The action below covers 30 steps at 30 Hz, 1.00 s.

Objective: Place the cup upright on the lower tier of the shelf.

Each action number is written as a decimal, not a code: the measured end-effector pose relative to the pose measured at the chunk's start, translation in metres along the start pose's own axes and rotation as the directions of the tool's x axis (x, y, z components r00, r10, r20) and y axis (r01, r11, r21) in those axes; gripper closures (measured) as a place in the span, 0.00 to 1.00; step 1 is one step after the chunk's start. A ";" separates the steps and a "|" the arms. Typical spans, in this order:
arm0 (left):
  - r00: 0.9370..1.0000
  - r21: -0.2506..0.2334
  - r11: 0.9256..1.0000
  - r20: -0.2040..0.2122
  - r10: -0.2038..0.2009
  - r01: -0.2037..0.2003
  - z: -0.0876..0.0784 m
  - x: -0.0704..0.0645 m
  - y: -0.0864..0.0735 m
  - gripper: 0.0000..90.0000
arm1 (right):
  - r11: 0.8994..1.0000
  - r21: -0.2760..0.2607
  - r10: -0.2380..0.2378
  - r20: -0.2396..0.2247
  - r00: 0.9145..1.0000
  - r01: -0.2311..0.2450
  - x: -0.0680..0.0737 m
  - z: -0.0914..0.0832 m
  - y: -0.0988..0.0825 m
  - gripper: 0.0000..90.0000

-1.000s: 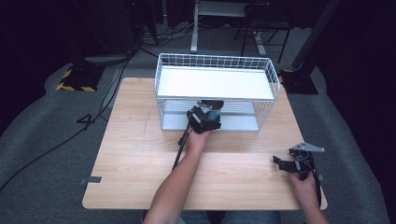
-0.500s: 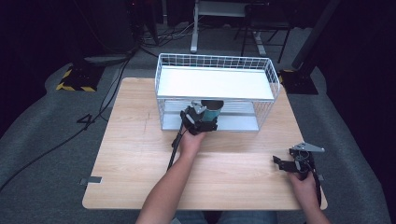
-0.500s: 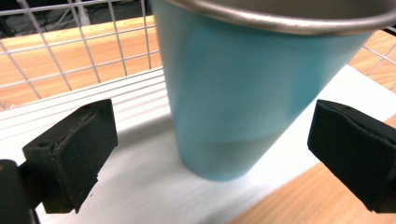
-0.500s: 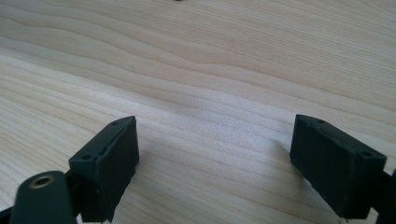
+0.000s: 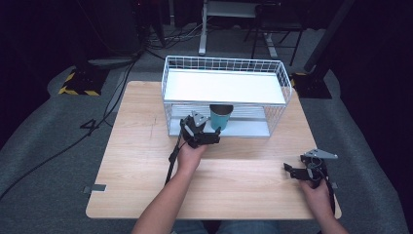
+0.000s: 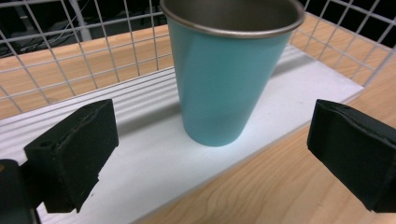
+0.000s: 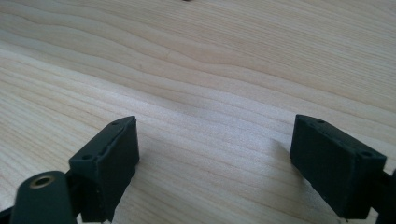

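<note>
A teal metal cup stands upright on the lower white shelf of a white wire rack. My left gripper hovers just in front of the cup, at the shelf's front edge. Its jaws have just been opening and now stand wide, with the cup ahead of them and untouched by either pad. At the table's front right my right gripper rests low over bare wood, open and empty.
The rack stands at the back middle of the wooden table, with a white top shelf above the cup. A person's forearm reaches in from the bottom. Dark floor, cables and stands lie beyond the table.
The left gripper let go of the cup, opened and drew back a little toward the person. The cup stays on the lower shelf. The right gripper kept still.
</note>
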<state>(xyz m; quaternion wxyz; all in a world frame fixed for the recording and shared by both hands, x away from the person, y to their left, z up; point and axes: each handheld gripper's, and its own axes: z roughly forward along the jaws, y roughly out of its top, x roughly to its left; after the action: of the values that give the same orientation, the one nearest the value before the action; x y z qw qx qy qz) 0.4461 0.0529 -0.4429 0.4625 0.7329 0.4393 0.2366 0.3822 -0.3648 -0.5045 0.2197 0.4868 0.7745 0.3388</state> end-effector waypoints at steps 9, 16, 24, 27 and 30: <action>0.998 -0.019 1.000 0.060 0.003 -0.002 -0.034 -0.001 -0.005 0.03 | 1.000 0.001 0.000 -0.001 1.000 0.000 0.000 0.000 0.000 0.18; 0.997 -0.018 1.000 0.077 0.004 -0.002 -0.056 0.004 -0.011 0.03 | 1.000 0.001 0.000 -0.001 1.000 0.000 0.000 0.000 0.000 0.18; 0.996 -0.021 1.000 0.085 0.022 -0.020 -0.091 0.010 -0.026 0.03 | 1.000 0.001 0.000 -0.001 1.000 0.000 0.000 0.000 0.000 0.18; 0.995 -0.023 0.999 0.091 0.029 -0.027 -0.098 0.011 -0.029 0.03 | 1.000 0.001 0.000 -0.001 1.000 0.000 0.000 0.000 0.000 0.18; 0.994 -0.013 1.000 0.108 0.027 -0.026 -0.110 0.013 -0.037 0.03 | 1.000 0.001 0.000 -0.001 1.000 0.000 0.000 0.000 0.000 0.18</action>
<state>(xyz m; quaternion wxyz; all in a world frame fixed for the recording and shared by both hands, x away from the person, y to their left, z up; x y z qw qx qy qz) 0.3542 0.1222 -0.4255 0.4868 0.7476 0.4025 0.2051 0.3821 -0.3647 -0.5044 0.2189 0.4868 0.7749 0.3386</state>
